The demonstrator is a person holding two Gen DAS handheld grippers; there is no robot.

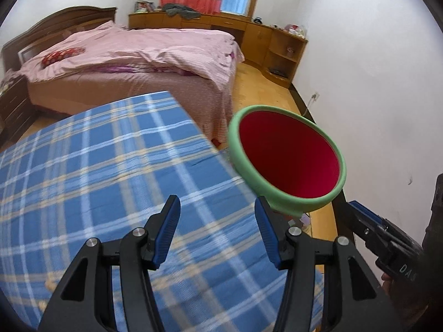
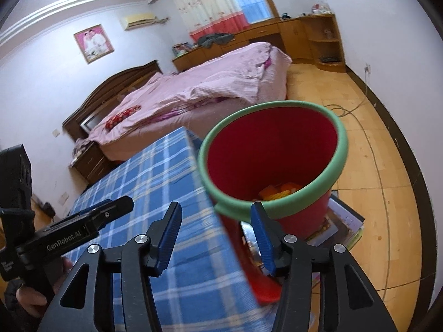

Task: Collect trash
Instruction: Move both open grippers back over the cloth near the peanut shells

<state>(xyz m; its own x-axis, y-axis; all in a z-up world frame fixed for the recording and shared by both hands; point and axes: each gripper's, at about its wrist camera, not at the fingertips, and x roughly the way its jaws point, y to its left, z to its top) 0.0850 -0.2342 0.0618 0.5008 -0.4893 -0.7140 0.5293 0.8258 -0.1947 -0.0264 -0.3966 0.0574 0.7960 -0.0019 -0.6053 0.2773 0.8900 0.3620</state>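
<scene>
A red bin with a green rim point(image 1: 288, 157) stands just past the right edge of the table; in the right wrist view the bin point(image 2: 274, 160) holds orange and yellow trash point(image 2: 279, 189) at its bottom. My left gripper point(image 1: 217, 215) is open and empty above the blue plaid tablecloth point(image 1: 97, 171). My right gripper point(image 2: 216, 221) is open and empty over the table's right edge point(image 2: 166, 193), close to the bin's rim. Each gripper shows in the other's view, the right one point(image 1: 371, 221) and the left one point(image 2: 105, 210).
A bed with pink bedding point(image 1: 144, 55) stands beyond the table. Wooden cabinets point(image 1: 265, 36) line the far wall under a curtained window. Books or magazines point(image 2: 343, 227) lie on the wooden floor point(image 2: 373, 152) beside the bin. A cable point(image 2: 360, 127) runs across the floor.
</scene>
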